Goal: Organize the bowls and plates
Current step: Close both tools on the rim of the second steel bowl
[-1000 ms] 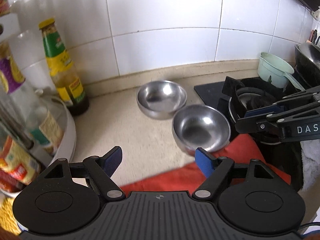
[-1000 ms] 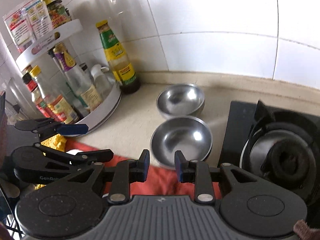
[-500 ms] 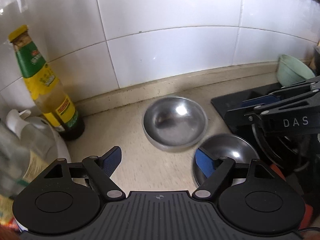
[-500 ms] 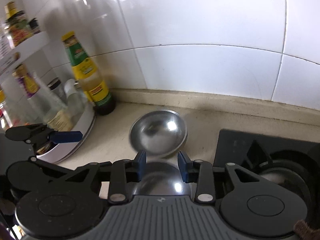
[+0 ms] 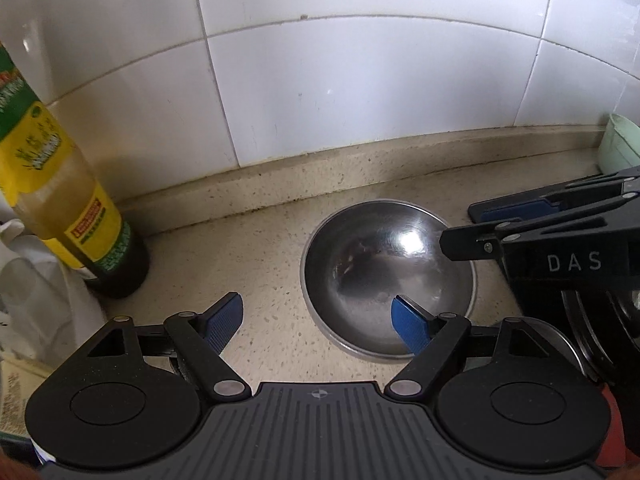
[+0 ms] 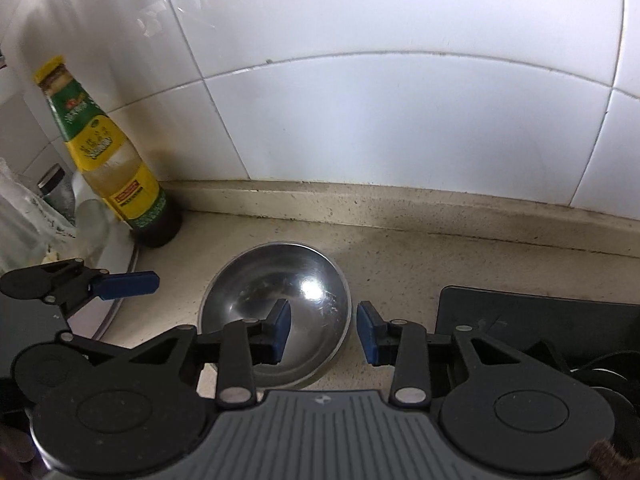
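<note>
A steel bowl (image 5: 372, 264) sits upright and empty on the beige counter near the back wall; it also shows in the right wrist view (image 6: 280, 296). My left gripper (image 5: 318, 322) is open, its right pad over the bowl's near rim and its left pad over bare counter. My right gripper (image 6: 322, 330) is open and straddles the bowl's right rim, one pad inside and one outside. The right gripper's fingers (image 5: 532, 216) reach in over the bowl's right side in the left wrist view. A second steel bowl's rim (image 5: 560, 340) peeks out at the lower right.
A yellow-and-green sauce bottle (image 6: 108, 164) stands left of the bowl by the tiled wall; it also shows in the left wrist view (image 5: 60, 192). A white condiment rack (image 6: 104, 248) is at far left. A black gas stove (image 6: 540, 328) lies to the right. A pale green cup (image 5: 618, 146) stands at far right.
Both grippers moved forward and down toward the far bowl, which now fills the centre of both views. The nearer bowl slipped almost out of view beneath them. The right jaws opened wider.
</note>
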### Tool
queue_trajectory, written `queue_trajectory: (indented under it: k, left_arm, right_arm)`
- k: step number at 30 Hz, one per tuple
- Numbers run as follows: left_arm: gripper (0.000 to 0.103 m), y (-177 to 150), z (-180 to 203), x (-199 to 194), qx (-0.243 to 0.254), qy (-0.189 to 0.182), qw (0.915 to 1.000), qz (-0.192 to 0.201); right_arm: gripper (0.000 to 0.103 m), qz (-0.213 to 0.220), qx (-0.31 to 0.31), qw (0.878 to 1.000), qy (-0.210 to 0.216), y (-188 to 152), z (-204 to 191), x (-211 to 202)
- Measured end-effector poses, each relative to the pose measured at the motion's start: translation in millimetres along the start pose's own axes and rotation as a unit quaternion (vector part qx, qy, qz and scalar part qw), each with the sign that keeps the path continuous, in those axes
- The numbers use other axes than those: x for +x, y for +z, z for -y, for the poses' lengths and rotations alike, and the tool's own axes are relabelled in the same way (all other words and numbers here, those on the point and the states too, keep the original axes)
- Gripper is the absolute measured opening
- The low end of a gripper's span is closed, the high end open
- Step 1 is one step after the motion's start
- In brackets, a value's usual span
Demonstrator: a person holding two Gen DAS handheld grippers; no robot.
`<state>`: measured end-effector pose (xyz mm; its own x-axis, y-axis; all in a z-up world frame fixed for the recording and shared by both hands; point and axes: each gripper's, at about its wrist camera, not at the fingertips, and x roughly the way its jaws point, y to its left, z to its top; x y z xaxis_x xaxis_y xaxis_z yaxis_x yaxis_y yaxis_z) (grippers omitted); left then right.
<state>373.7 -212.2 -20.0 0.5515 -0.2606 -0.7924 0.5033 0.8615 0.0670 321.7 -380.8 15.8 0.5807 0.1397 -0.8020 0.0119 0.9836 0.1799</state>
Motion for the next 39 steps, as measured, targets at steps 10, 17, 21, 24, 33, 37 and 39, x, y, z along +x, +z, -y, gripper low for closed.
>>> queue_trajectory:
  k: [10,17,21,24,33,37,39]
  left_arm:
    - [0.086,3,-2,20,-0.006,0.001,0.9998,-0.017]
    - [0.086,4,-2,37,-0.012,-0.001,0.9995,-0.028]
    - [0.086,3,-1,44,-0.014,0.0,0.9994,-0.031]
    - [0.082,2,-1,50,-0.016,-0.001,0.9993,-0.033]
    - [0.065,2,2,55,-0.004,-0.012,0.9995,-0.03]
    - [0.054,3,5,55,-0.003,-0.022,0.9994,-0.027]
    - [0.054,4,7,55,-0.001,-0.02,0.9994,-0.027]
  right_arm:
    - [0.035,-0.019,0.007,1.0,0.001,2,3,20]
    - [0.035,-0.033,0.014,0.999,0.01,3,5,33]
    - [0.035,-0.04,0.013,0.999,0.011,2,7,41]
    - [0.035,-0.043,0.009,0.999,0.009,0,9,45]
    - [0.021,-0.071,0.038,0.996,0.024,-4,21,59]
    - [0.018,-0.066,0.042,0.996,0.03,-4,21,60]
    - [0.018,-0.065,0.047,0.996,0.034,-4,23,60]
